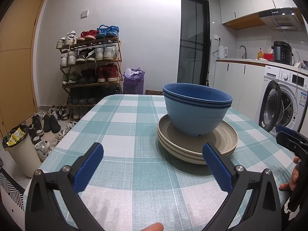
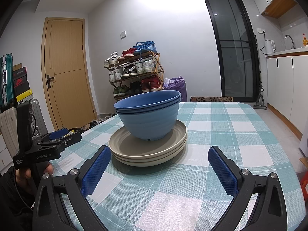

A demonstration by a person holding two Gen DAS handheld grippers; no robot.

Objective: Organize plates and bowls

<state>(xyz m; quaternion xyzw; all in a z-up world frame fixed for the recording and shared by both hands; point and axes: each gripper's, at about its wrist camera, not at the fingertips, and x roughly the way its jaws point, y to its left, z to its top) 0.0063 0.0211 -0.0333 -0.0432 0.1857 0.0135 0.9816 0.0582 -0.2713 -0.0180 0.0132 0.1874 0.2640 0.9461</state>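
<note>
Nested blue bowls (image 1: pixel 196 108) (image 2: pixel 149 115) stand on a stack of beige plates (image 1: pixel 198 146) (image 2: pixel 148 150) in the middle of the checked table. My left gripper (image 1: pixel 153 155) is open and empty, a little short of the stack and to its left. Its pads are blue. My right gripper (image 2: pixel 159 157) is also open and empty, just in front of the plates. In the right wrist view the left gripper (image 2: pixel 57 136) appears at the left edge, held by a hand. At the right edge of the left wrist view the right gripper (image 1: pixel 288 138) shows.
The table (image 1: pixel 123 127) (image 2: pixel 221 134) has a teal and white checked cloth. A shoe rack (image 1: pixel 90 67) and a bin (image 1: pixel 21 150) stand left of it. A washing machine (image 1: pixel 279 100) and kitchen counter lie to the right. A wooden door (image 2: pixel 67 73) is behind.
</note>
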